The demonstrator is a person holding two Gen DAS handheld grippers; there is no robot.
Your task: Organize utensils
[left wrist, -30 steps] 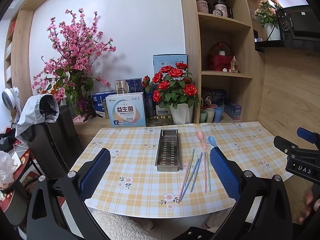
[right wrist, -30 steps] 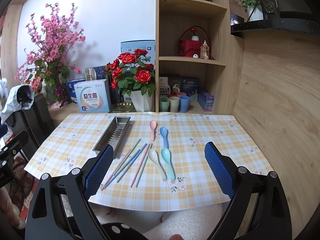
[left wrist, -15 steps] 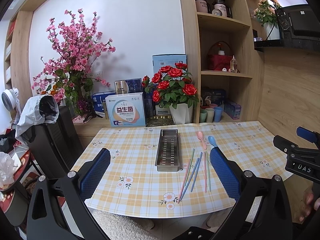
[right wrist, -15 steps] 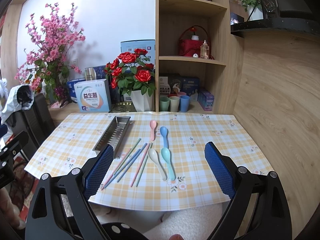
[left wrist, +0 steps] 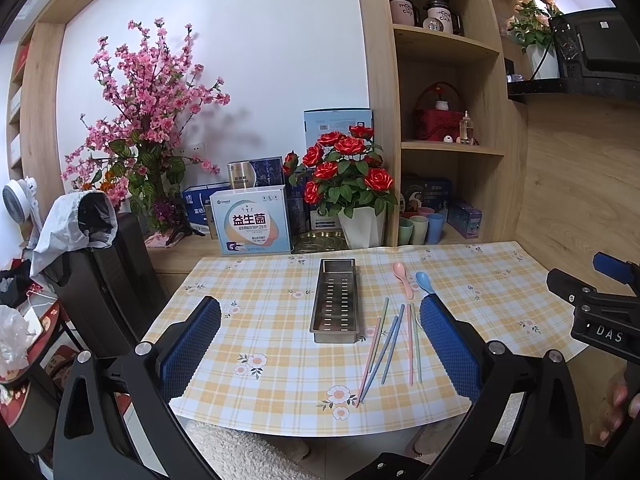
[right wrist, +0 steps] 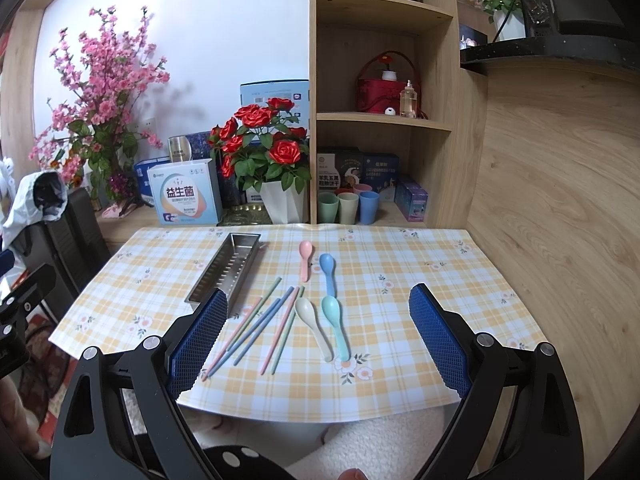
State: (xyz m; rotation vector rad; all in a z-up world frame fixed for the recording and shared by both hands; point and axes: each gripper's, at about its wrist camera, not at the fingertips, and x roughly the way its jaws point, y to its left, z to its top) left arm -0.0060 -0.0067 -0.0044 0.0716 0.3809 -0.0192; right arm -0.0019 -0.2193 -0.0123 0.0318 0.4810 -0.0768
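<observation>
Both grippers hovered off the near edge of the tabletop (right wrist: 400, 280), holding nothing. Left gripper (left wrist: 320, 344) had its fingers (left wrist: 192, 344) spread wide. Right gripper (right wrist: 318, 334) was the same, fingers (right wrist: 438, 340) wide apart.

Left wrist view: metal tray (left wrist: 335, 300) sat ahead, between the fingers, lengthwise away from the camera, empty as far as visible. Chopsticks (left wrist: 390, 344) lay loose just beside the tray, toward the right finger, fanned out with tips toward the near edge. Pink spoon (left wrist: 402, 274) and blue spoon (left wrist: 424, 281) lay beyond the right fingertip, side by side, apart from each other. The other gripper's body showed at the far right edge of the frame, well clear of the utensils.

Right wrist view: tray (right wrist: 226, 272) lay just past the left fingertip. Chopsticks (right wrist: 260, 324) were spread between the fingers, nearer the left one. White spoon (right wrist: 314, 326) and teal spoon (right wrist: 336, 324) lay about midway between the fingers, bowls away from the camera, handles nearly touching at the near end. Pink spoon (right wrist: 305, 258) and blue spoon (right wrist: 328, 272) were farther out. All utensils flat on the checked cloth, none in the tray.
</observation>
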